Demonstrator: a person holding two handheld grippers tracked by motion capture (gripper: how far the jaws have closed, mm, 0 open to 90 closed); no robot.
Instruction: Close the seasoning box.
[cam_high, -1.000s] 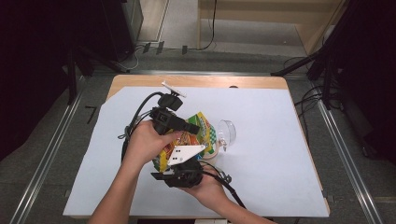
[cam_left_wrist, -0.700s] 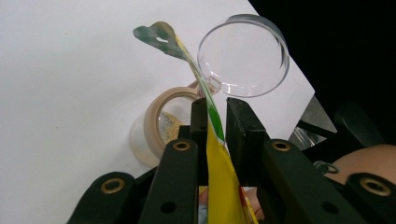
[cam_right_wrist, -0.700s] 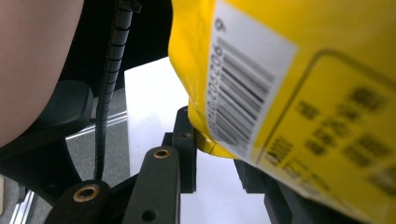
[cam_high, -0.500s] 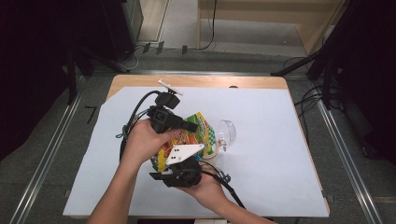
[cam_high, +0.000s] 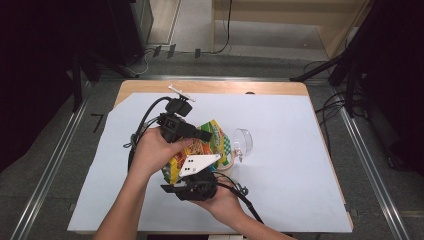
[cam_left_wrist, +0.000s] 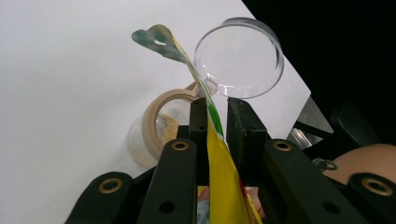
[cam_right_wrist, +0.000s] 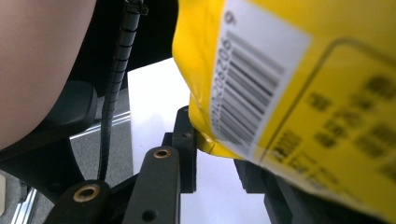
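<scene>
Left gripper jaws nearly closed, pinching the thin top edge of the yellow snack bag; the torn corner flap sticks out past the tips; right gripper jaws clamp the bag's lower corner (barcode side facing its camera), pads tight on the seam; both hands hold steady.

In the high view the bag hangs tilted between the two grippers above the white sheet, left gripper up top, right gripper below; its mouth end points toward the clear jar lying just beside it.

Left gripper view looks down past the bag edge: the jar's clear lid and a tan-rimmed opening with some crumbly beige fill inside (amount hard to judge).

Progress, my read: bag open and raised, some contents apparently in the jar; left to do: finish tipping the rest out, set the bag down, close the jar.
</scene>
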